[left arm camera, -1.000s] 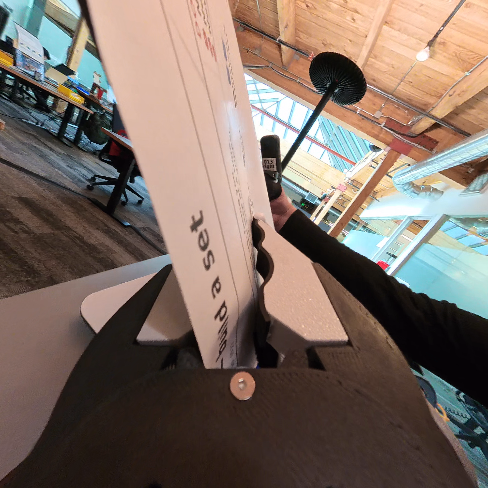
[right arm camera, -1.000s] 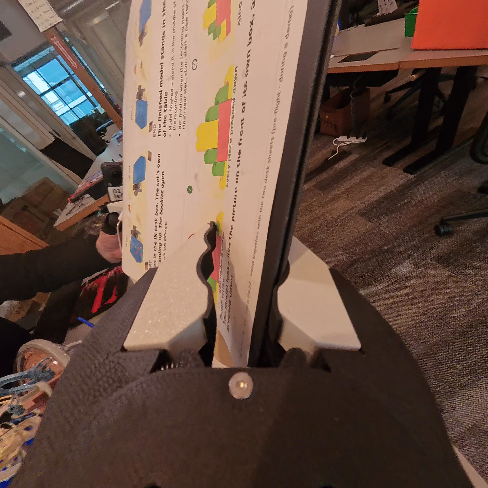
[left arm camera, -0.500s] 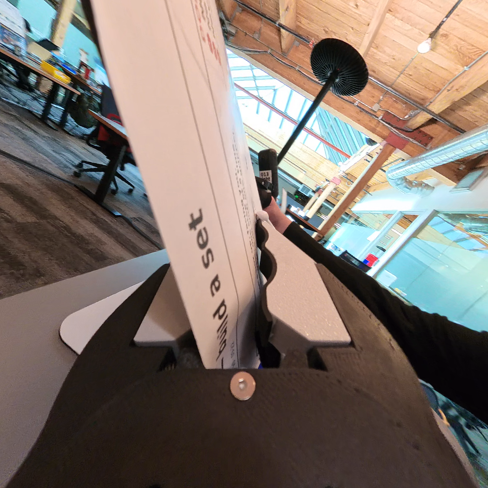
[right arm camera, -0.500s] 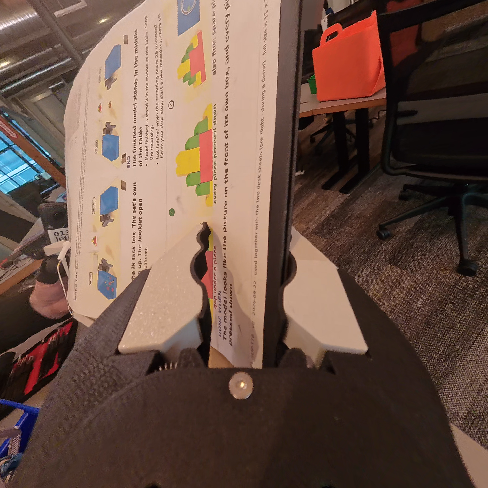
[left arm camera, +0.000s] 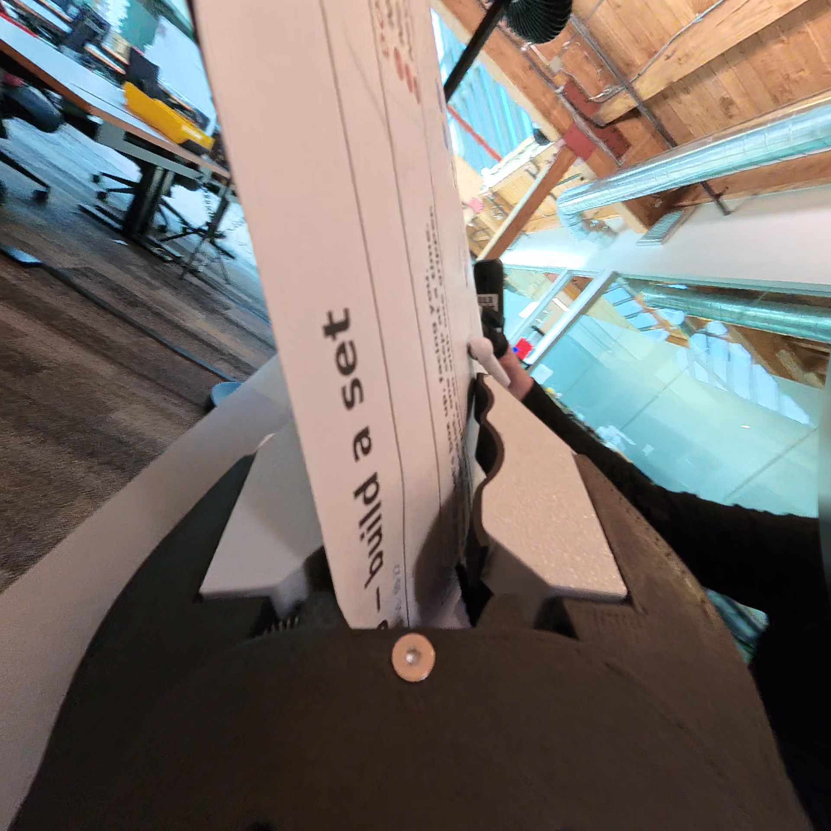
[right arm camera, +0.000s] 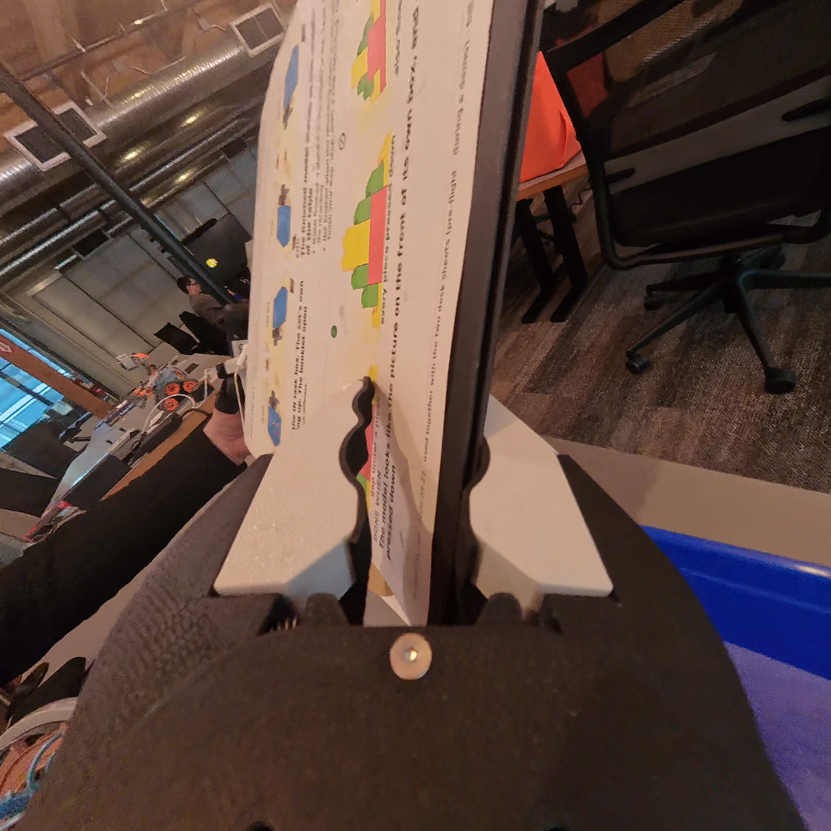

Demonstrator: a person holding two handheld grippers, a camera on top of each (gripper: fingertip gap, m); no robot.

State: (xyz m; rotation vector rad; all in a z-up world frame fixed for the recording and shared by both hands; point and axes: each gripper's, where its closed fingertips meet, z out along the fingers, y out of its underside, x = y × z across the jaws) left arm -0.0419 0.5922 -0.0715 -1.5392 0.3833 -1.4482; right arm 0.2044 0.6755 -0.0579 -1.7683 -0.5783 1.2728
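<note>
- The left tongs [left arm camera: 404,485] are clamped on one edge of a printed sheet on a black board [left arm camera: 341,270], held upright above the pale grey surface [left arm camera: 90,562].
- The right tongs [right arm camera: 418,490] clamp the board's other edge [right arm camera: 476,270].
- A blue bin [right arm camera: 742,598] sits on the surface.
- Around: grey carpet [left arm camera: 67,359], desks, an office chair [right arm camera: 719,202], an orange bag [right arm camera: 544,130], wooden ceiling beams [left arm camera: 674,54].

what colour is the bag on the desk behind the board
Orange; the bag shows best in the right wrist view, just past the board's black edge.
</note>
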